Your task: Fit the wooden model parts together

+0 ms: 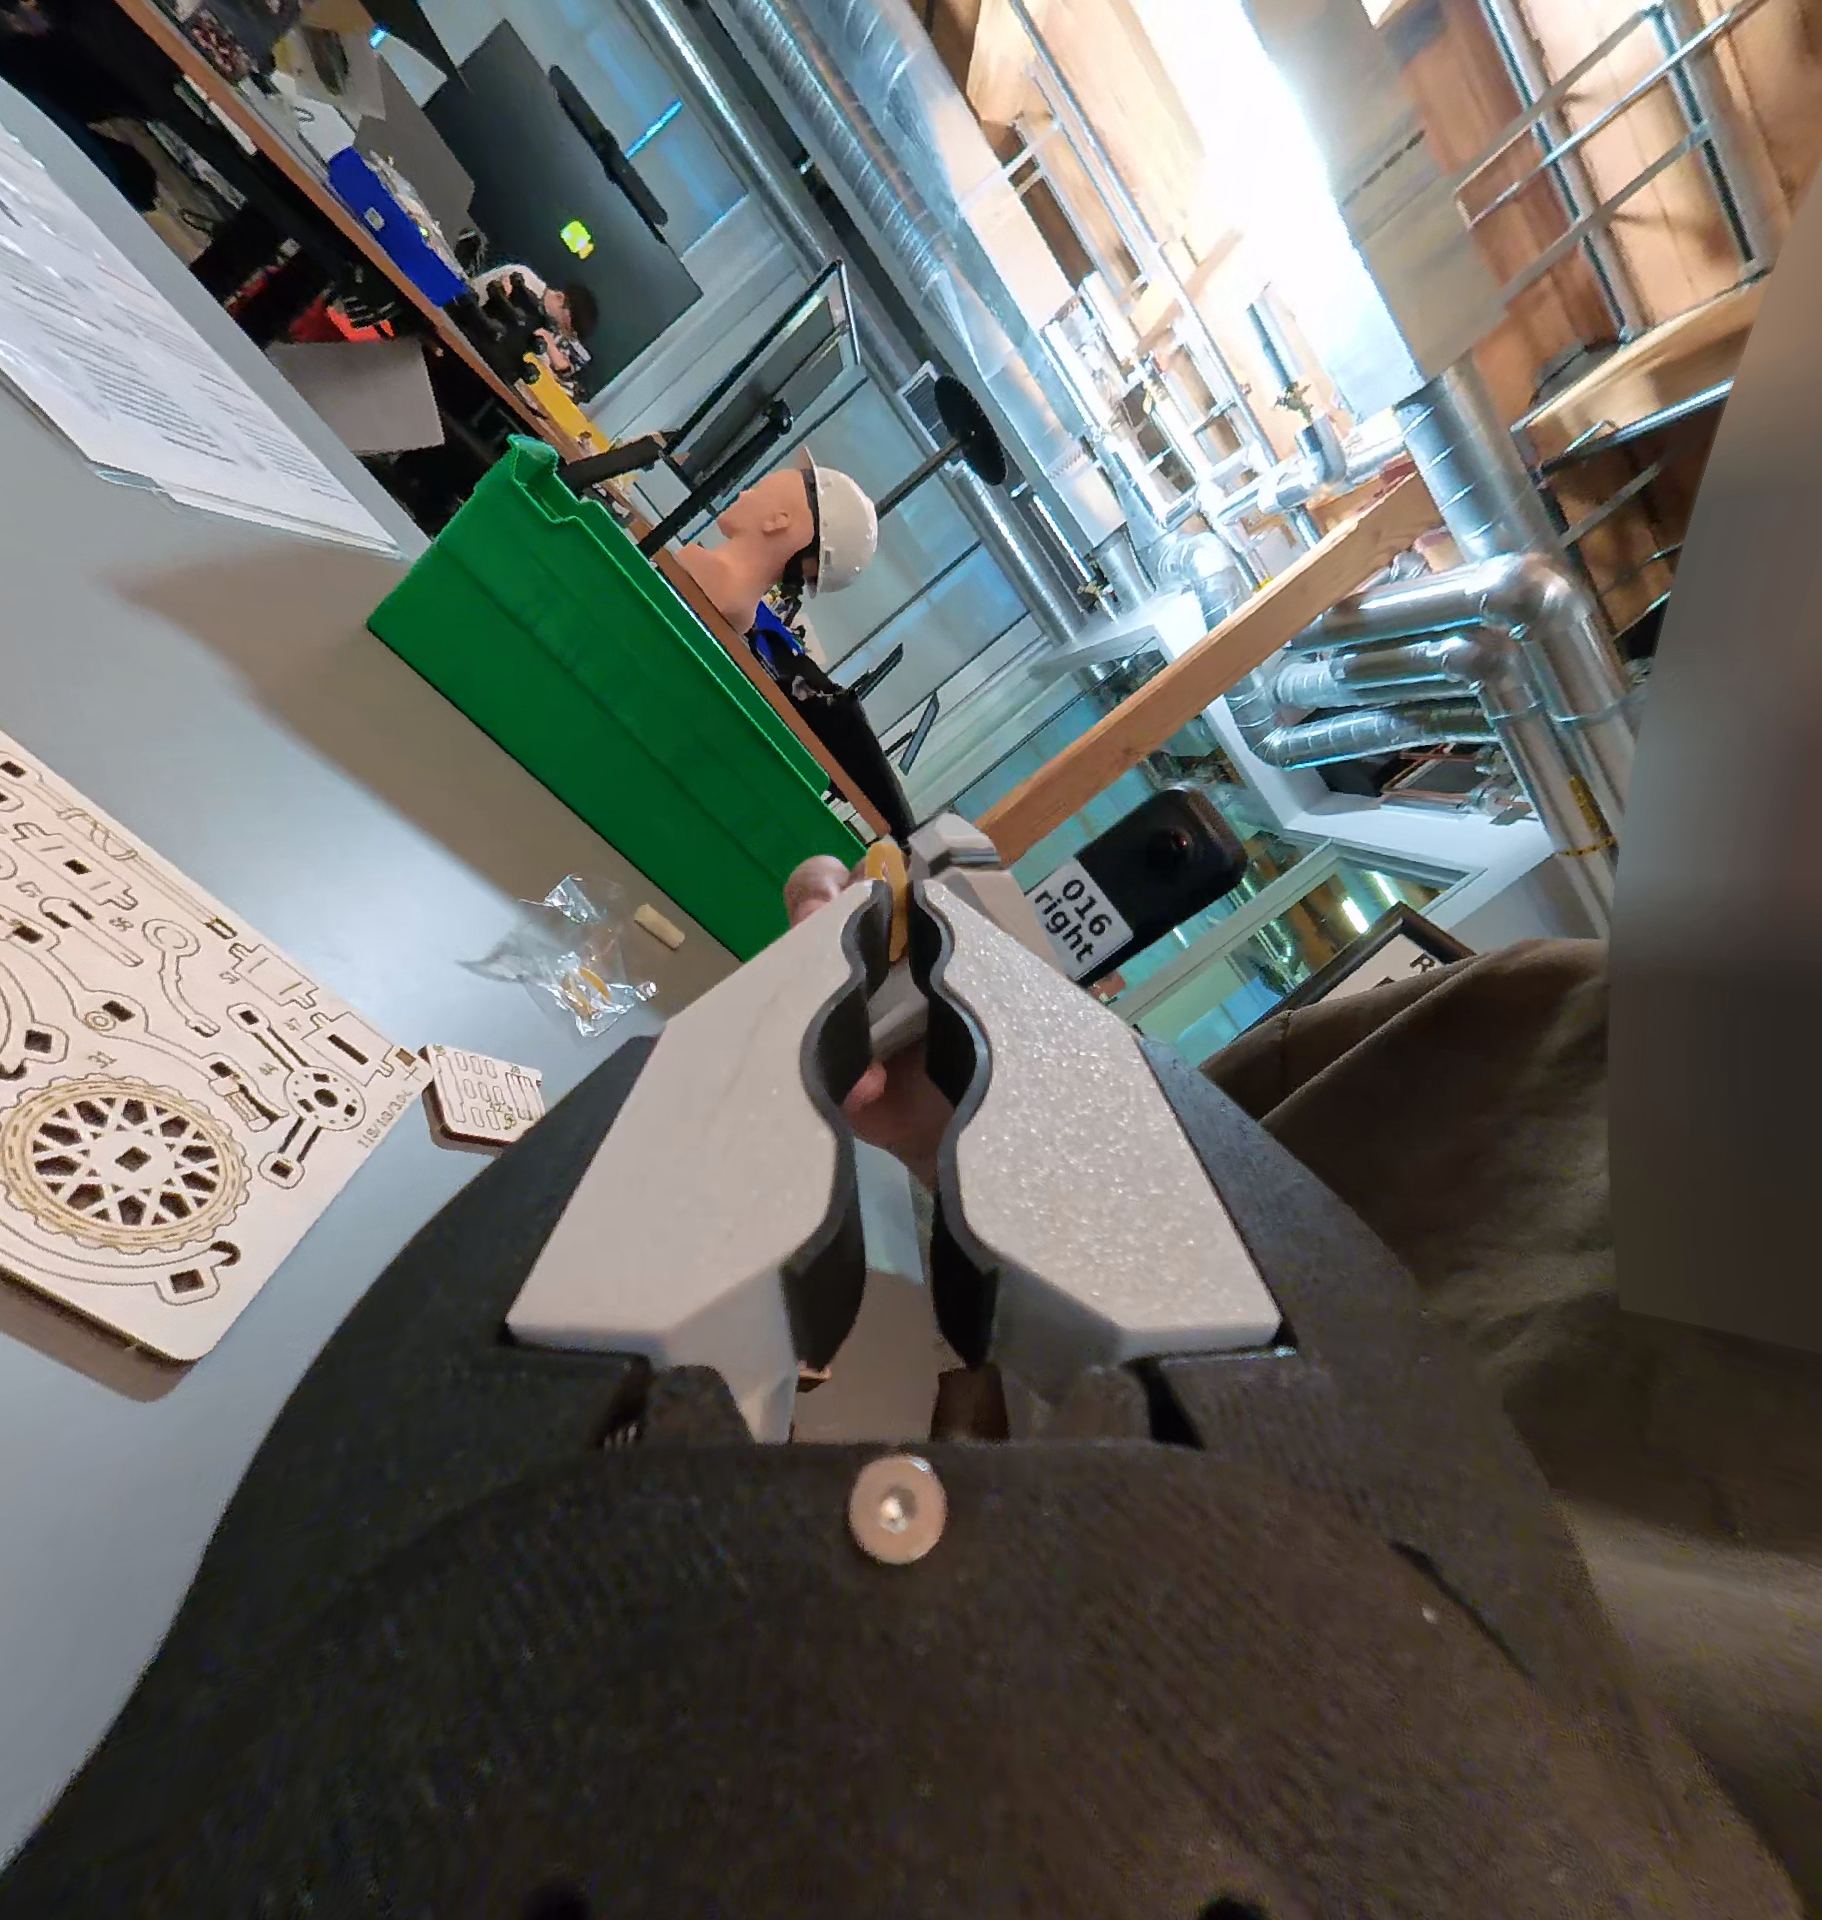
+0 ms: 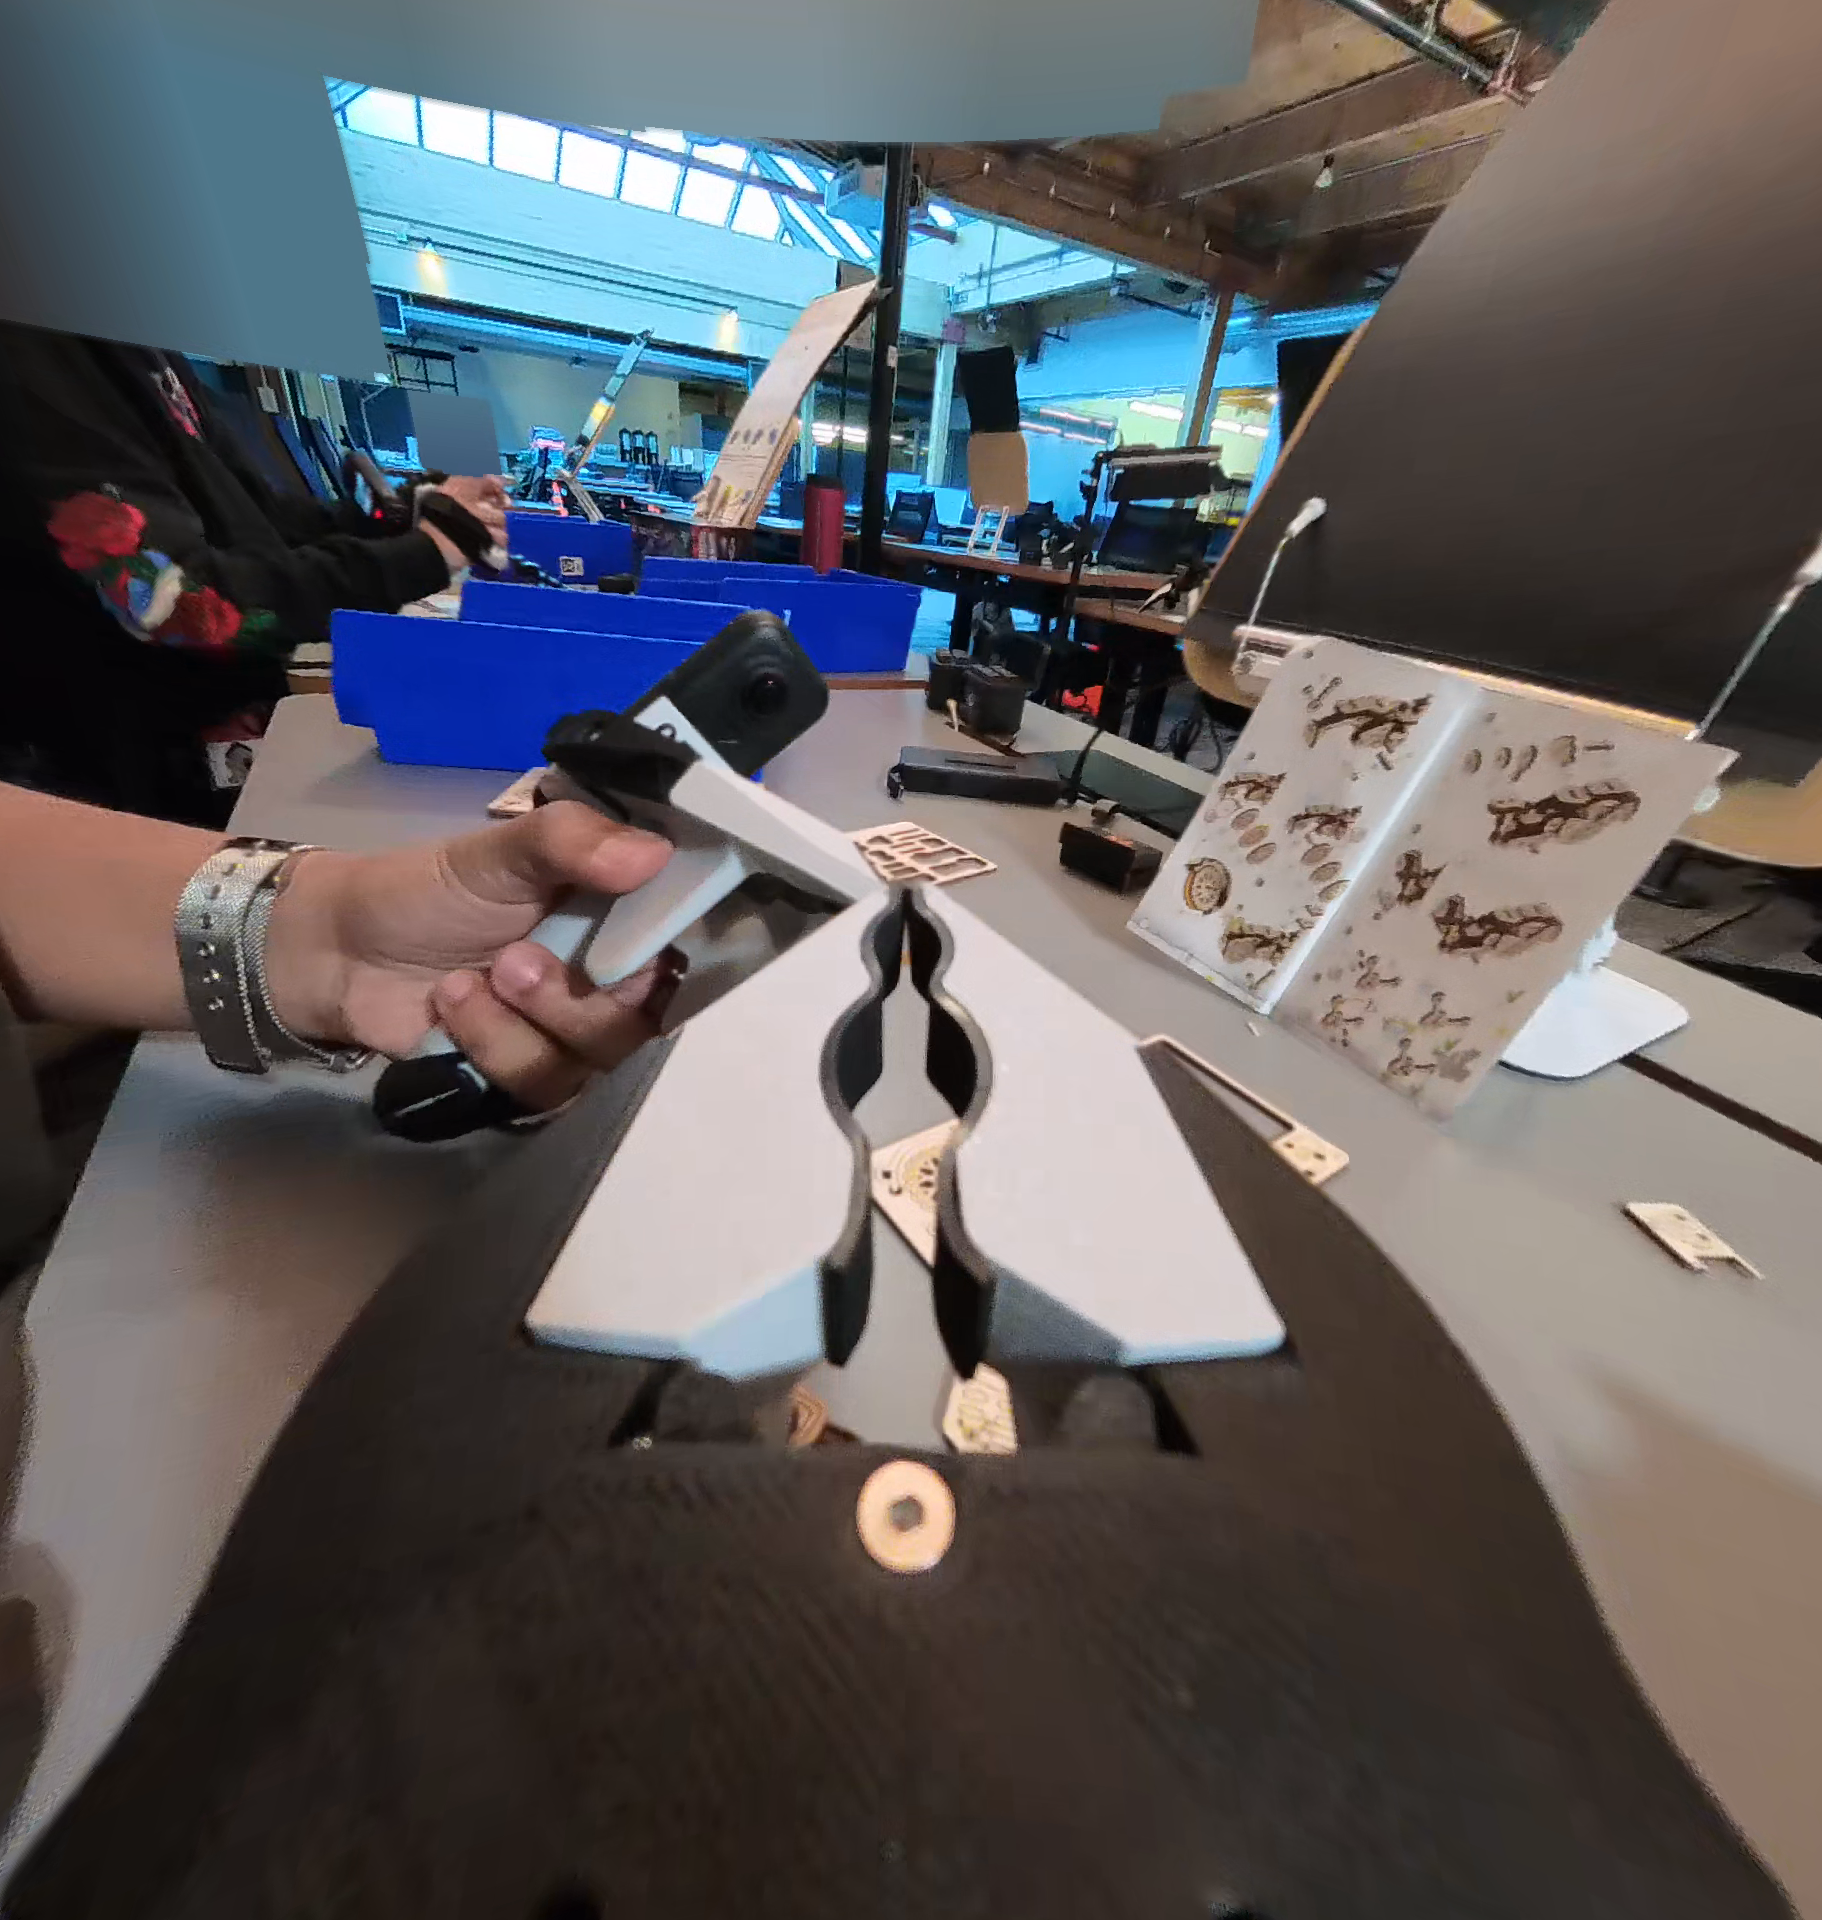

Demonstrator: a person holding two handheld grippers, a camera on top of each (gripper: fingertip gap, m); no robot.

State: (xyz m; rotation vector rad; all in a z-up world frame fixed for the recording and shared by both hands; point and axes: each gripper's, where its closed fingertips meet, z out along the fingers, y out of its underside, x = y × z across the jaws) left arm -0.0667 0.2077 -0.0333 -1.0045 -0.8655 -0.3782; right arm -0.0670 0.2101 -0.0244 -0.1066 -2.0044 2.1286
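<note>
Both jaws near closed; left gripper (image 1: 902, 914) tips pinch small round wooden piece (image 1: 889, 883); right gripper (image 2: 905, 909) empty.

My left gripper (image 1: 902, 914): matt grey plastic fingers (image 1: 1073, 1143), one faintly grainy, with smooth black pads, on a rough, ribbed black printed body; one shiny metal screw (image 1: 896, 1509). My right gripper (image 2: 905, 906): same finish. Table (image 1: 263, 748): smooth matt grey. Wooden sheet (image 1: 107, 1060): pale, flat plywood with dark laser-cut edges. Bin (image 1: 595, 665): glossy green plastic. Bag (image 1: 574, 961): clear crinkled film. Watch strap (image 2: 223, 951): woven bright metal. Booklet (image 2: 1406, 862): printed paper.
</note>
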